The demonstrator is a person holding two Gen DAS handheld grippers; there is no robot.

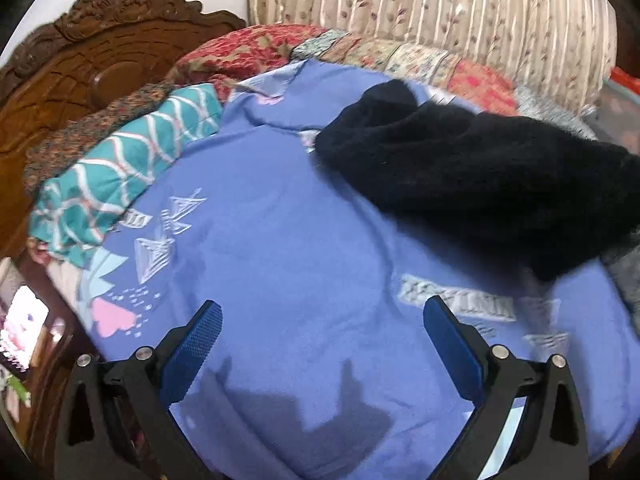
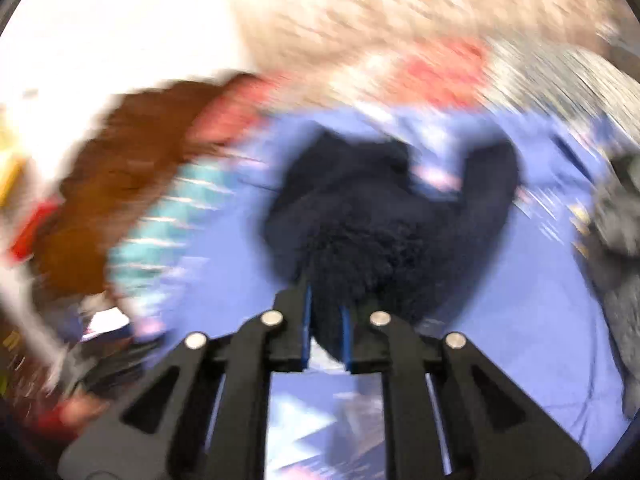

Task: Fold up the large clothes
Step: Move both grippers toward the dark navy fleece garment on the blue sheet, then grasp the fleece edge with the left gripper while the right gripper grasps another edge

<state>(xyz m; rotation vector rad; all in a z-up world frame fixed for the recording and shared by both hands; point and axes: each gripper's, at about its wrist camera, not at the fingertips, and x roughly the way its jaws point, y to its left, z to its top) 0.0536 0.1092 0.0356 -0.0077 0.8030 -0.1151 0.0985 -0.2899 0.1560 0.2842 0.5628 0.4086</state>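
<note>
R gripper [image 2: 326, 320] is clamped on the black fuzzy garment [image 2: 384, 216], frame centre, w/ heavy blur. L gripper [image 1: 322, 320], lower frame, jaws spread wide over the blue bedsheet [image 1: 288, 240], holding nothing.

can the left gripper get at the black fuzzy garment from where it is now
Probably yes. The left gripper is open over bare blue bedsheet, and the black garment lies ahead to its right with nothing between them.

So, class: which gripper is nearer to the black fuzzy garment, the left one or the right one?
Right. The right gripper is clamped on the black fuzzy garment itself. The left gripper is open over the blue bedsheet, apart from the garment, which lies ahead of it to the right.
</note>
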